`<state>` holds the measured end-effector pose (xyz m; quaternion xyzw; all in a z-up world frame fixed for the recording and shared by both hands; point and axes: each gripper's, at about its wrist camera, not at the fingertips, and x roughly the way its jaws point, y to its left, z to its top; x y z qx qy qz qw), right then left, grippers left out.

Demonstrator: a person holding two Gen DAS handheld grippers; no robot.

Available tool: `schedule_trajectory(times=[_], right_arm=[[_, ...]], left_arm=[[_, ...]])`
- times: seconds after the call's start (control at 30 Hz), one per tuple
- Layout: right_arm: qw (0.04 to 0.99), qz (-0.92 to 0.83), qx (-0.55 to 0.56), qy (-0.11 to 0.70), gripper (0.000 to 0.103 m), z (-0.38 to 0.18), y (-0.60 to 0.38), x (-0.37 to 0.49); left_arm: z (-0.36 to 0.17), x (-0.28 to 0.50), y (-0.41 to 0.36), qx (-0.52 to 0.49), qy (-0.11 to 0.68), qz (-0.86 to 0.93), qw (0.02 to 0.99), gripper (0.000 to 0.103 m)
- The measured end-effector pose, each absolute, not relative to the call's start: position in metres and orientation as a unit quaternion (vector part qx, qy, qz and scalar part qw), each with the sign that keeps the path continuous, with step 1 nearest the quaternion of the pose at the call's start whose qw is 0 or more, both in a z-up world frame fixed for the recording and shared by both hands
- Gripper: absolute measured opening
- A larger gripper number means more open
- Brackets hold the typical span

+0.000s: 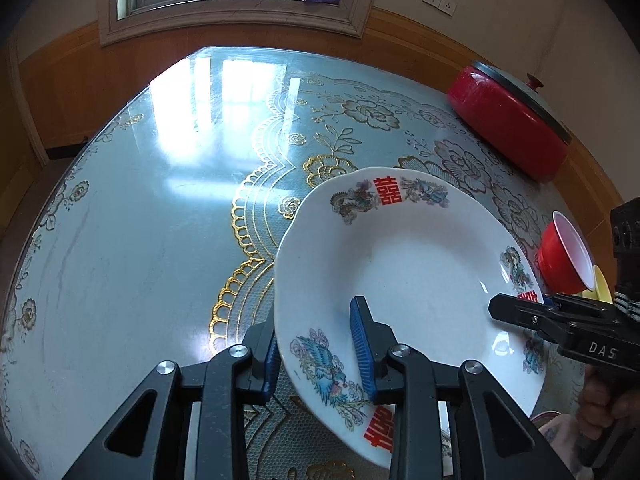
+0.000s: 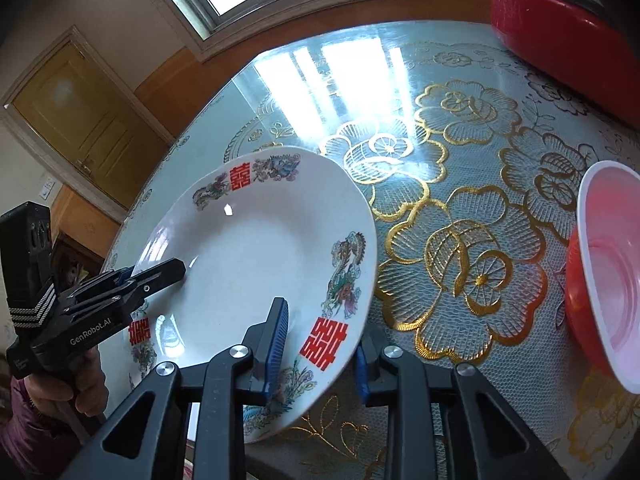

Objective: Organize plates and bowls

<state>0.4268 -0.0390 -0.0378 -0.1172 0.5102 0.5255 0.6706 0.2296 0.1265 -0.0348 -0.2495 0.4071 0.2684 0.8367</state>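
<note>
A white plate [image 1: 420, 272] with red characters and painted birds on its rim is held tilted above the table. My left gripper [image 1: 316, 352] is shut on its near left rim, one blue pad above and one below. My right gripper [image 2: 320, 344] is shut on the opposite rim of the same plate [image 2: 256, 256]. Each gripper shows in the other's view: the right one [image 1: 520, 312] at the plate's right edge, the left one [image 2: 160, 276] at its left edge. A red bowl with a white inside [image 2: 608, 276] stands to the right, also in the left wrist view [image 1: 564, 256].
A round glass-topped table [image 1: 160, 208] with a gold lace cloth lies below. A red lidded pot [image 1: 512, 116] stands at the far right edge, also in the right wrist view [image 2: 568, 36]. A yellow dish [image 1: 602, 284] shows behind the red bowl. Wood-panelled wall and a window lie beyond.
</note>
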Motion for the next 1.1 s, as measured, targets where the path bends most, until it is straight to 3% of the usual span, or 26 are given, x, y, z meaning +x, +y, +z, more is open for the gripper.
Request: schedule_trajectory(times=[0.53, 1.1], right_arm=[[0.682, 0.541, -0.138, 0.472, 0.027, -0.015, -0.062, 0.403], [0.706, 0.563, -0.121, 0.412, 0.027, 0.034, -0.159, 0.338]], left_arm=[[-0.014, 0.206, 0.091, -0.249, 0.389, 0.255, 0.85, 0.03], [0.031, 0.152, 0.024, -0.23, 0.339, 0.248, 0.878, 0.03]])
